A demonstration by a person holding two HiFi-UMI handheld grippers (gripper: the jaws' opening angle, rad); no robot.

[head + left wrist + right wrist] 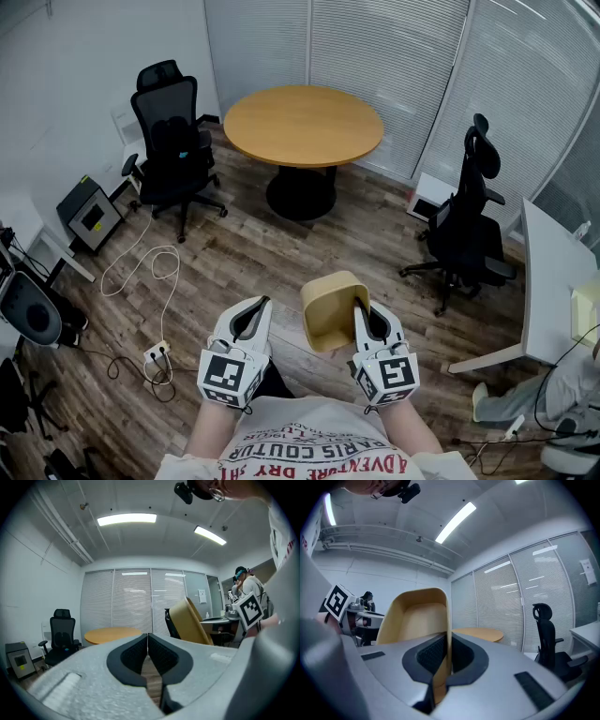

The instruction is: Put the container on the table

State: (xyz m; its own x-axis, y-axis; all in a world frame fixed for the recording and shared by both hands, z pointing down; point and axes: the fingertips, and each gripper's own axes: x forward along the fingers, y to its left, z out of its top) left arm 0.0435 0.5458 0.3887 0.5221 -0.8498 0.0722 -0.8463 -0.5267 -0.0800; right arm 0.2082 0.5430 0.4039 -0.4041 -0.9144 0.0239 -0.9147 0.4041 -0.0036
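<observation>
Right gripper (447, 657) is clamping its jaws on the thin side wall of the tan container (330, 309), the wall standing edge-on between the two dark pads. Container is hanging in the air, tilted, with its open side facing up toward the head camera, just beside the person's chest and above the wood floor (246, 261). It is not touching anything except the right gripper. Left gripper (148, 649) is sitting with its jaws pressed together and nothing between them, held level just beside the container's left wall, apart from it. Round wooden table (303, 125) is standing well apart from the container, toward the far edge of the floor by the window blinds, its top bare. One black office chair (172, 141) is standing near the table's left edge, another black chair (469, 225) near its right.
</observation>
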